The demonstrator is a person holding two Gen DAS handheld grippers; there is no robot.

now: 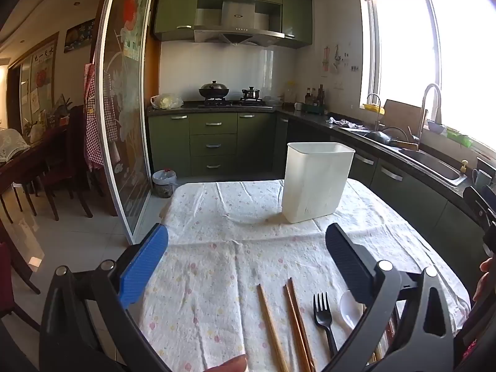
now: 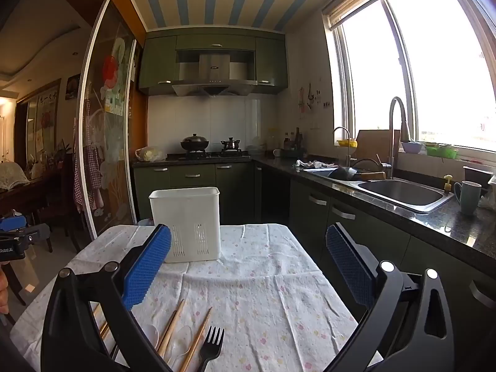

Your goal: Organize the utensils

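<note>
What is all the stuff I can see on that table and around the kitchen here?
utensil holder: one, white, standing upright at the far end of the table.
chopsticks: several, wooden, lying flat at the near edge.
fork: one, black plastic, lying beside the chopsticks.
spoons: at least two, clear or white plastic, among the chopsticks; exact count hard to tell.
tablecloth: one, white with small flowers, covering the table.
wok: one, black, lidded, on the stove.
mug: one, pale green, on the counter by the sink.
sink: one, steel, under the window.
left tool: open, holding nothing, above the table.
right tool: open, holding nothing, above the table.
</note>
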